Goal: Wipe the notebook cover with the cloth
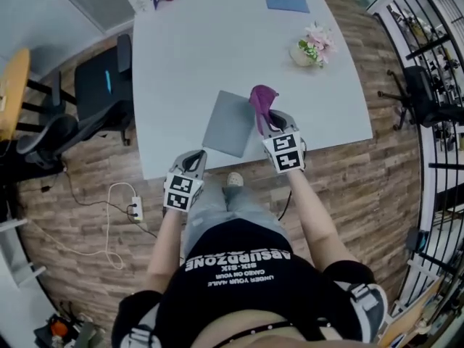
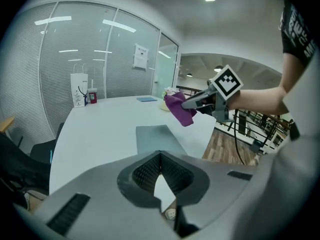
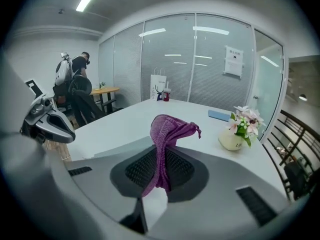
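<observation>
1. Notebook (image 1: 230,123): a flat grey rectangle with a plain matte cover. It is closed and lies slantwise on the smooth white table (image 1: 188,64), near the front edge.
2. Cloth (image 1: 262,101): purple, with a knitted, finely ribbed weave. It is bunched into a limp, crumpled fold above the notebook's right edge. No view shows whether it touches the cover.
3. Right gripper (image 1: 270,119): the jaws are closed on the cloth. Its lower part is pinched between the black ribbed pads, and its upper part flops over beyond the tips.
4. Left gripper (image 1: 194,158): the jaws are pressed together at the tips with nothing between them. It is held at the table's front edge, left of the notebook and apart from it.
5. Far side of the table: a rounded cream flower pot (image 1: 312,47) with pink and white blooms, and a thin blue rectangle (image 1: 286,1) lying flat.
</observation>
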`<state>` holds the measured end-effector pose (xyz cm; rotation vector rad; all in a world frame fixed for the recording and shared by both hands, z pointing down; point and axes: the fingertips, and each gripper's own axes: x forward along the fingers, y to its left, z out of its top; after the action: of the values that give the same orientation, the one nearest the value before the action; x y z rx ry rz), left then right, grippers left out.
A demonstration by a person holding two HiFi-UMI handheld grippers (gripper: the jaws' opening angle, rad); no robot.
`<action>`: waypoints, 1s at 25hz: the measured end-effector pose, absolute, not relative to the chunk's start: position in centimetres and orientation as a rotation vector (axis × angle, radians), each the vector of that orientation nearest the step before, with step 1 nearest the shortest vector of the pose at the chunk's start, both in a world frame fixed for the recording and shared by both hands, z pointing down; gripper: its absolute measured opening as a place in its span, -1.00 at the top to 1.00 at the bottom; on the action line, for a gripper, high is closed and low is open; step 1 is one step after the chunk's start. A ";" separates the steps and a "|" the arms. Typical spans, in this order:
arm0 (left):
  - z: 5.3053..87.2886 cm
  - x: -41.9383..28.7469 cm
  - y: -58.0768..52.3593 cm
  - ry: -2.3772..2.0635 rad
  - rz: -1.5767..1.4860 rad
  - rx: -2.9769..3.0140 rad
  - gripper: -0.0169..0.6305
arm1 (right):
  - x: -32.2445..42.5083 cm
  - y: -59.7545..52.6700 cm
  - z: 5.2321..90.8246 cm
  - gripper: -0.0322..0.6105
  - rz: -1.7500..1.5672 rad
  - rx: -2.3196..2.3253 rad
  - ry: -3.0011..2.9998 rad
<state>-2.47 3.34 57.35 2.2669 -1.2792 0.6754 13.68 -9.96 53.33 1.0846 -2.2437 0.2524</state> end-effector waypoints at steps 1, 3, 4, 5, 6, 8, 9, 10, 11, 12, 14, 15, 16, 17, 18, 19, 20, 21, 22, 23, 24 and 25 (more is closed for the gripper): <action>57.7 -2.6 2.9 -1.273 0.686 2.268 0.91 | 13.6 -10.7 54.0 0.71 0.250 1.078 -2.221; 58.4 -2.8 2.0 -1.254 0.711 2.266 0.91 | 13.6 -12.0 55.6 0.71 0.239 1.074 -2.165; 58.8 -2.8 1.7 -1.239 0.721 2.263 0.91 | 13.6 -12.6 56.4 0.71 0.235 1.074 -2.134; 59.3 -2.8 1.5 -1.220 0.732 2.259 0.91 | 13.6 -13.1 57.1 0.70 0.232 1.075 -2.102; 59.8 -2.7 1.3 -1.199 0.743 2.256 0.91 | 13.6 -13.6 57.8 0.71 0.229 1.074 -2.073; 61.0 -2.6 0.9 -1.154 0.771 2.251 0.91 | 13.5 -14.5 58.9 0.70 0.224 1.067 -2.024; 61.6 -2.6 0.7 -1.136 0.790 2.249 0.91 | 13.4 -14.9 59.5 0.70 0.225 1.064 -2.004; 62.3 -2.6 0.4 -1.120 0.816 2.248 0.91 | 13.3 -15.3 60.0 0.70 0.228 1.065 -1.985; 63.0 -2.8 0.1 -1.106 0.845 2.246 0.91 | 13.2 -15.7 60.6 0.70 0.232 1.066 -1.967; 63.6 -2.9 -0.1 -1.089 0.870 2.245 0.91 | 13.0 -16.1 61.1 0.70 0.236 1.066 -1.951; 64.6 -3.0 -0.4 -1.046 0.895 2.240 0.91 | 12.8 -16.5 62.2 0.70 0.246 1.064 -1.917; 64.9 -3.0 -0.4 -1.021 0.896 2.236 0.91 | 12.7 -16.7 62.7 0.70 0.257 1.064 -1.901; 65.2 -2.8 -0.5 -0.996 0.896 2.233 0.91 | 12.6 -16.8 63.3 0.70 0.272 1.066 -1.888; 65.5 -2.7 -0.6 -0.971 0.899 2.232 0.91 | 12.4 -16.8 63.7 0.70 0.291 1.070 -1.877; 65.9 -2.5 -0.7 -0.953 0.908 2.230 0.91 | 12.2 -16.9 64.2 0.70 0.309 1.075 -1.869; 66.3 -2.4 -0.8 -0.942 0.921 2.228 0.91 | 12.0 -17.0 64.5 0.70 0.323 1.084 -1.863; 66.6 -2.4 -1.0 -0.936 0.934 2.225 0.91 | 11.9 -17.1 64.8 0.71 0.333 1.095 -1.858; 66.9 -2.4 -1.1 -0.932 0.942 2.221 0.91 | 11.8 -17.2 64.9 0.70 0.340 1.107 -1.852; 67.1 -2.4 -1.2 -0.925 0.944 2.219 0.91 | 11.7 -17.2 64.9 0.70 0.350 1.116 -1.846; 67.2 -2.4 -1.2 -0.912 0.943 2.219 0.91 | 11.6 -17.3 65.0 0.71 0.362 1.121 -1.841; 67.3 -2.4 -1.2 -0.897 0.939 2.222 0.91 | 11.5 -17.3 65.0 0.70 0.372 1.124 -1.837; 67.3 -2.4 -1.2 -0.881 0.937 2.226 0.91 | 11.4 -17.4 64.9 0.70 0.382 1.123 -1.836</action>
<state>-2.41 -1.23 67.29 2.2258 -0.8807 0.9371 11.36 -17.36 64.94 1.1225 -1.8359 0.3816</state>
